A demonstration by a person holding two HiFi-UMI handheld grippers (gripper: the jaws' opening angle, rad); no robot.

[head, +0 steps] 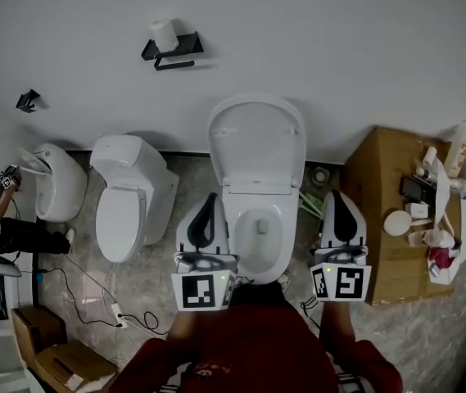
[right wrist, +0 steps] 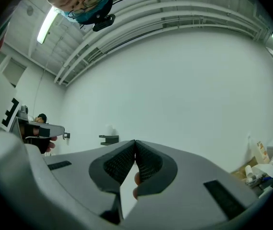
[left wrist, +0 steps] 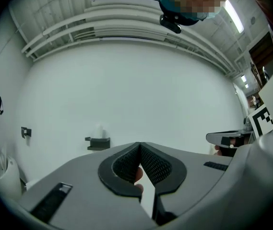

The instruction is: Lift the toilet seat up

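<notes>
Left claw (head: pixel 206 211) and right claw (head: pixel 343 207), each pressed together on nothing, flank the open toilet bowl (head: pixel 259 229), whose toilet seat (head: pixel 257 142) already stands upright against the wall (head: pixel 355 47), so the lift looks done.

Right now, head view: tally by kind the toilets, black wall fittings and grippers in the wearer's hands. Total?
White ceramic toilets: 3
Black wall-mounted fittings: 2 (paper-roll holder, small bracket)
Two-jaw grippers with marker cubes, both shut, nothing held: 2 (left gripper, right gripper)
Total: 7
</notes>
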